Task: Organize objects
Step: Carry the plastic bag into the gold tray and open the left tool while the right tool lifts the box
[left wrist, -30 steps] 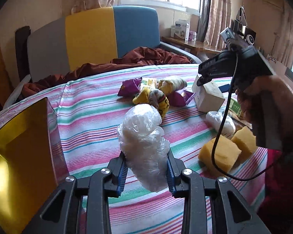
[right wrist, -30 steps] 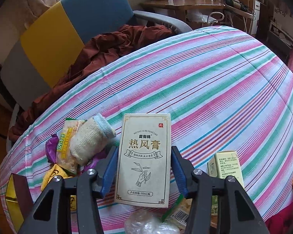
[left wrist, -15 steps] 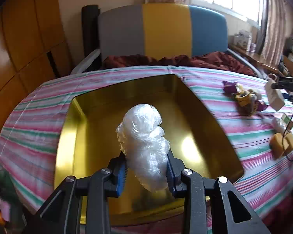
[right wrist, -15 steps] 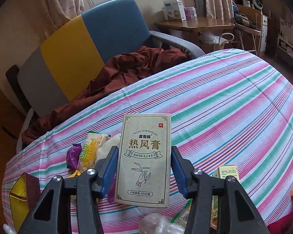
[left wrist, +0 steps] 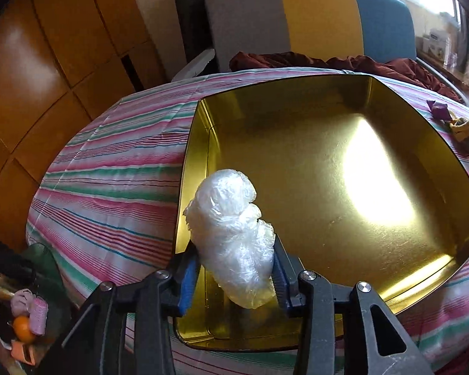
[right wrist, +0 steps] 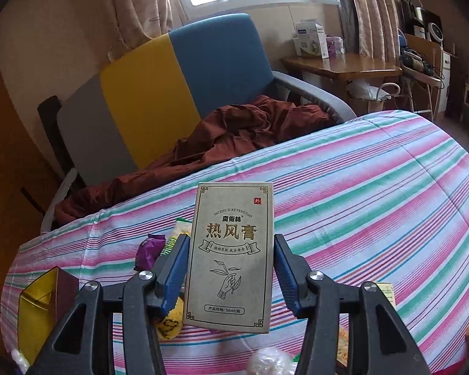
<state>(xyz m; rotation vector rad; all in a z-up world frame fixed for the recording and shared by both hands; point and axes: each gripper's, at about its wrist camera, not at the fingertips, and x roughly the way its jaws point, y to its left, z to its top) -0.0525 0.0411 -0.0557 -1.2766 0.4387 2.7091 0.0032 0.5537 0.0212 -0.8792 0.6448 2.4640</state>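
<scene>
A crumpled clear plastic bag bundle (left wrist: 231, 237) sits between the blue pads of my left gripper (left wrist: 234, 245), hanging over the near left corner of the gold metal tray (left wrist: 328, 187). The jaws are opening, but both pads still touch the bundle. In the right wrist view my right gripper (right wrist: 231, 250) is shut on an upright beige carton with Chinese print (right wrist: 231, 256), held above the striped tablecloth (right wrist: 375, 203). A corner of the gold tray (right wrist: 34, 306) shows at the far left of that view.
Purple and yellow snack packets (right wrist: 150, 250) lie on the cloth near the carton, seen also as snack packets (left wrist: 459, 125) right of the tray. Another plastic bundle (right wrist: 269, 362) and a green box (right wrist: 384, 290) lie near the front edge. An armchair with maroon cloth (right wrist: 234, 131) stands behind the table.
My left gripper swung left from the clutter to over the gold tray and lowered toward its near left corner; its jaws have widened slightly. The right gripper lifted the carton a little.
</scene>
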